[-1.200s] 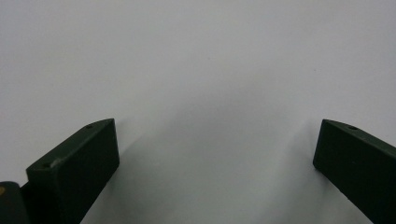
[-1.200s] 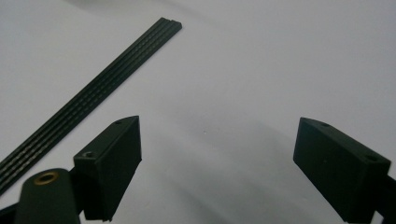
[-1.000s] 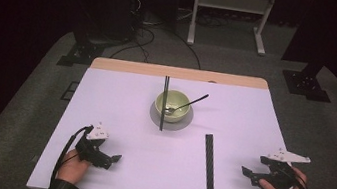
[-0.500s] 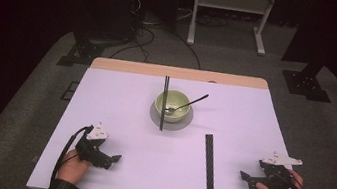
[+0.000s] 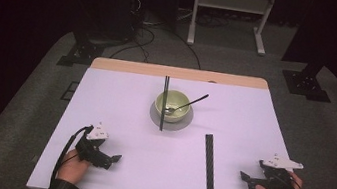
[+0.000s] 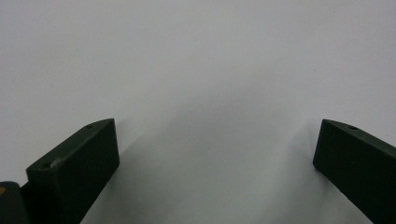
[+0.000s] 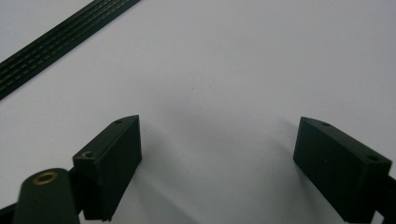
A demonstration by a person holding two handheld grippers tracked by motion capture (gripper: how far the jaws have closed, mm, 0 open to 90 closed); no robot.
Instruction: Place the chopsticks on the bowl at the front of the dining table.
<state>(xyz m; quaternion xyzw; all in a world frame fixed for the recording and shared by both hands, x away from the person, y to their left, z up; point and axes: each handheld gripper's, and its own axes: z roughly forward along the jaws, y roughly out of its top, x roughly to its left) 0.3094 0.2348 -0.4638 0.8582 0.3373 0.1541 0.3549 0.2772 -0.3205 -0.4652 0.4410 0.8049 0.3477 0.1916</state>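
Observation:
A pale green bowl (image 5: 172, 104) sits on a grey saucer (image 5: 185, 121) in the middle of the white table (image 5: 120, 97), with a spoon (image 5: 190, 101) resting in it, handle toward the far right. A thin black rod (image 5: 165, 94) lies along the bowl's left side. A flat black ribbed strip (image 5: 209, 170) lies lengthwise at the near right, and its end crosses the top left of the right gripper view (image 7: 60, 39). My left gripper (image 5: 112, 161) (image 6: 215, 154) rests open near the front left, jaws empty. Right of the strip, my right gripper (image 5: 246, 181) (image 7: 217, 144) is open and empty.
The table's wooden far edge (image 5: 180, 73) borders grey carpet. Black stand feet (image 5: 79, 53) (image 5: 307, 85) and cables (image 5: 145, 35) lie on the floor beyond, with a white frame (image 5: 229, 12) at the back.
My right gripper has drifted slightly toward the table's near edge. The left gripper, bowl, rod and strip have stayed put.

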